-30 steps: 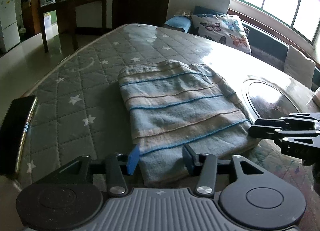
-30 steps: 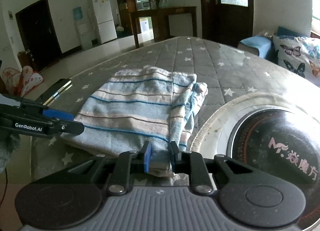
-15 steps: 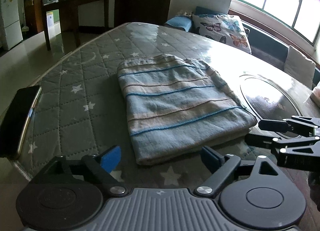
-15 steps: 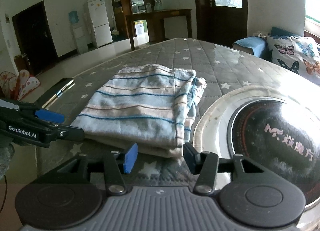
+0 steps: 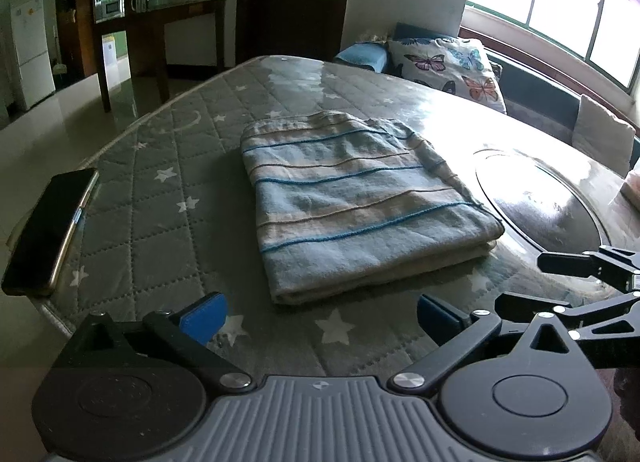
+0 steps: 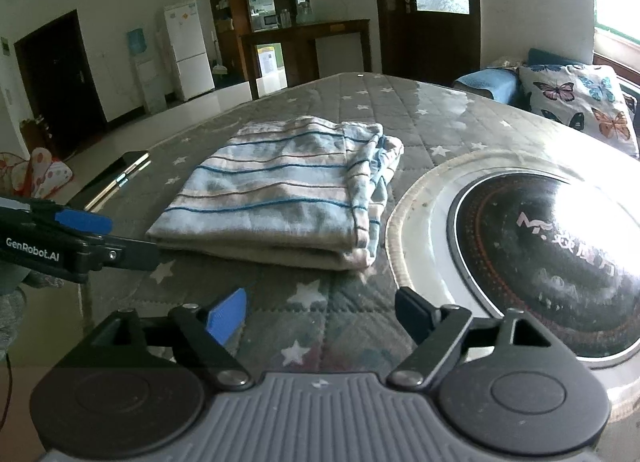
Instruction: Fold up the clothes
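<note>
A folded cloth (image 5: 360, 202) with blue, beige and grey stripes lies flat on the star-quilted table cover (image 5: 160, 222). In the left wrist view my left gripper (image 5: 320, 316) is just short of the cloth's near edge, its jaws opening with nothing between them. The right gripper (image 5: 540, 282) shows at the right edge of that view. In the right wrist view the cloth (image 6: 280, 198) lies ahead of my right gripper (image 6: 320, 312), whose jaws are opening and empty. The left gripper (image 6: 116, 236) reaches in from the left, close to the cloth's near left corner.
A dark phone (image 5: 48, 230) lies at the table's left edge. A round black cooktop (image 6: 552, 230) is set into the table right of the cloth. A butterfly pillow (image 5: 452, 70) sits on a bench beyond the table, under the windows.
Both grippers let go of the cloth's near edge, opened wide and drew back from it. The folded cloth stays flat on the table.
</note>
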A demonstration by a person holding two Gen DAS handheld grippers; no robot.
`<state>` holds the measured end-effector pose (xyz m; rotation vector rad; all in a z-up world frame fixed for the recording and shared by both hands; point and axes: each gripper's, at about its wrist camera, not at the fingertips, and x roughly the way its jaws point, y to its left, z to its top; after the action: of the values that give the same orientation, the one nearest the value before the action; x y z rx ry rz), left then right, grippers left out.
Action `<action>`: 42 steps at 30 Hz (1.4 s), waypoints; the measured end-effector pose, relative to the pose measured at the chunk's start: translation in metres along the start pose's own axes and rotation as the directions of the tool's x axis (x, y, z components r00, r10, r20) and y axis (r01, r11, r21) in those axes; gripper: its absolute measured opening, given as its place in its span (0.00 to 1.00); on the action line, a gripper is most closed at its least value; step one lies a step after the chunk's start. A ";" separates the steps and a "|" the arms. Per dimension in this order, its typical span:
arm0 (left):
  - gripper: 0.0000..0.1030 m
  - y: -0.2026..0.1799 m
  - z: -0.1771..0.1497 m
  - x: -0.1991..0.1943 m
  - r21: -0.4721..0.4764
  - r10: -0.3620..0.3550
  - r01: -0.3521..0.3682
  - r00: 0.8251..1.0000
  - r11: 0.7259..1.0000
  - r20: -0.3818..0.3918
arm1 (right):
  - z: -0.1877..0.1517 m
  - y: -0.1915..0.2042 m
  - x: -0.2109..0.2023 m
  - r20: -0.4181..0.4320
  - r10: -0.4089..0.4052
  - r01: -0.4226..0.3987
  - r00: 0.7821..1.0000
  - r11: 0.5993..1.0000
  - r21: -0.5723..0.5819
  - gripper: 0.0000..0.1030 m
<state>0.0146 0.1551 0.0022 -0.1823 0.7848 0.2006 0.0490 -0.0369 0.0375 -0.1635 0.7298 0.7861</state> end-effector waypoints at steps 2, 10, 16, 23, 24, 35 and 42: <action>1.00 -0.002 -0.003 -0.001 0.005 0.008 -0.008 1.000 1.000 0.004 | -0.002 0.002 -0.003 0.006 -0.004 0.004 1.000 1.000 -0.001 0.89; 1.00 -0.011 -0.014 -0.006 0.032 0.038 -0.039 0.999 0.999 0.031 | -0.011 0.009 -0.013 0.019 -0.035 0.036 0.999 0.999 -0.007 1.00; 1.00 -0.015 -0.018 -0.004 0.018 0.057 -0.057 0.998 0.998 0.007 | -0.014 0.010 -0.013 0.017 -0.065 0.064 0.998 0.998 0.020 1.00; 1.00 -0.014 -0.024 -0.002 0.000 0.069 -0.069 0.997 0.998 -0.017 | -0.017 0.012 -0.014 0.013 -0.087 0.086 0.996 0.996 0.031 1.00; 1.00 -0.014 -0.025 -0.002 -0.003 0.070 -0.071 0.997 0.998 -0.021 | -0.017 0.012 -0.014 0.011 -0.088 0.087 0.996 0.996 0.031 1.00; 1.00 -0.016 -0.032 -0.007 -0.024 0.074 -0.075 0.997 0.997 -0.030 | -0.024 0.018 -0.014 -0.001 -0.097 0.096 0.995 0.995 0.040 1.00; 1.00 -0.018 -0.037 -0.012 -0.026 0.074 -0.074 0.997 0.997 -0.029 | -0.026 0.021 -0.016 0.002 -0.101 0.101 0.995 0.994 0.039 1.00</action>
<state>-0.0142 0.1278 -0.0135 -0.1822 0.8176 0.2795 0.0133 -0.0415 0.0311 -0.1628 0.7271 0.6755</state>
